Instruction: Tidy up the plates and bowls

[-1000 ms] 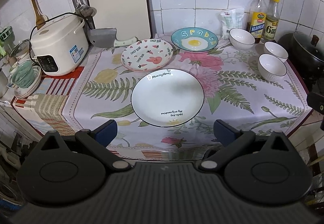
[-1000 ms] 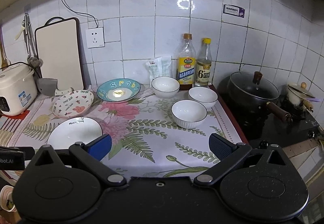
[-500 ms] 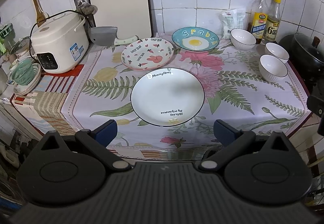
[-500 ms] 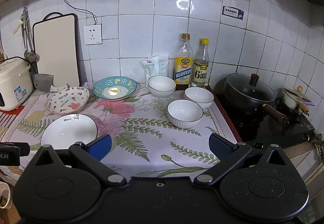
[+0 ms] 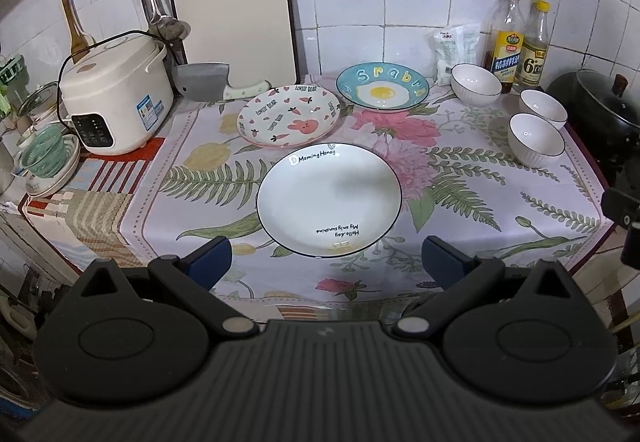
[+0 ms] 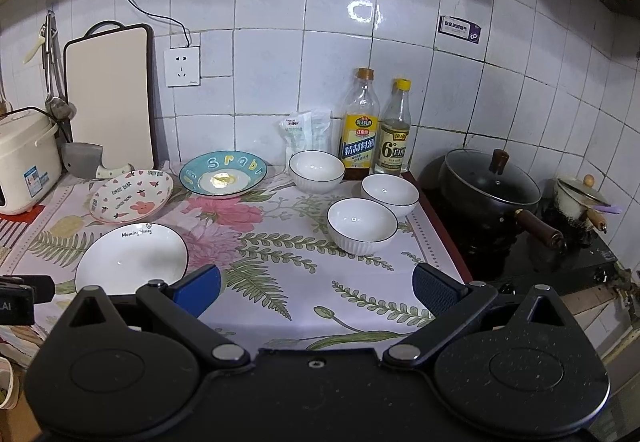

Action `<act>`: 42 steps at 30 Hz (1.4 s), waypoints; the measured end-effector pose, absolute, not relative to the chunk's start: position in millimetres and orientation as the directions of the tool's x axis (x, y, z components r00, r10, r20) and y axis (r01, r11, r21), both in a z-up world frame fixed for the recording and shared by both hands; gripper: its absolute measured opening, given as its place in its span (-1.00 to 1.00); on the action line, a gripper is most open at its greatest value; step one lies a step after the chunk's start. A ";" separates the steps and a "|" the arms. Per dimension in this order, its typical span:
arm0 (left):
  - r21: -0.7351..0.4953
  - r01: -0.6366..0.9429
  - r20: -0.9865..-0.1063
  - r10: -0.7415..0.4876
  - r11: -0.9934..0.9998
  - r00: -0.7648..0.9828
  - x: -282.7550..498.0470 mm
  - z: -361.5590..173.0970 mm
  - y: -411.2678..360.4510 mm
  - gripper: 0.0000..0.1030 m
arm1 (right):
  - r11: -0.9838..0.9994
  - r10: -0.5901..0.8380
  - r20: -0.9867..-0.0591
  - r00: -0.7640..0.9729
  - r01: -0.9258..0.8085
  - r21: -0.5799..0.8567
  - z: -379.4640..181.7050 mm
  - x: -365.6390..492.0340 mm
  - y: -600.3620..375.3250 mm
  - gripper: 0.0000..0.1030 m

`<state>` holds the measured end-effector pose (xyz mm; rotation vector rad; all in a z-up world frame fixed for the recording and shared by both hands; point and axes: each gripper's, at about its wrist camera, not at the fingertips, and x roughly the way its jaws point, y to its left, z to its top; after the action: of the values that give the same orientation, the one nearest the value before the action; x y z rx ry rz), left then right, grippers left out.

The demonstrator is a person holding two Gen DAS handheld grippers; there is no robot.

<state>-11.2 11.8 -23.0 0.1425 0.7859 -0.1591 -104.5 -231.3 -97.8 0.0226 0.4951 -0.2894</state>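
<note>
Both grippers hang above the worktop's near edge, jaws spread wide and empty: the left gripper faces the round white glazed plate with black lettering, the right gripper sits off to that plate's right.

Only the left view takes in the whole white plastic rice cooker and the green ribbed strainer left of the plate. Only the right view shows the small enamel pot with a wooden knob, far right of it.

Behind the white plate lies the pink ceramic plate with rabbit and carrot prints, then the blue fried-egg dish. To its right, three white ribbed bowls with dark rims stand apart, unstacked, on the smooth floral cloth.
</note>
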 end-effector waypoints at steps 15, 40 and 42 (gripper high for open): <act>0.048 0.215 -0.695 -0.122 0.975 0.708 -14.5 -27.8 14.2 1.00 | 0.956 -0.282 -0.445 0.850 0.290 -0.052 -104.4 -107.5 -230.4 1.00; -0.021 0.169 -0.719 -0.132 0.985 0.682 57.0 -83.9 65.5 0.95 | 0.994 -0.034 -0.371 0.928 -0.007 -0.111 -167.7 -36.1 -194.9 1.00; -0.050 0.152 -0.738 -0.139 0.987 0.661 71.6 -96.4 74.2 0.94 | 0.993 0.046 -0.360 0.932 -0.081 -0.084 -173.2 -20.8 -192.0 1.00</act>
<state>71.6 74.2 -96.4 0.0162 0.8332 -0.1644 -20.8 -192.0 -173.2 -0.0978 0.3661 0.0649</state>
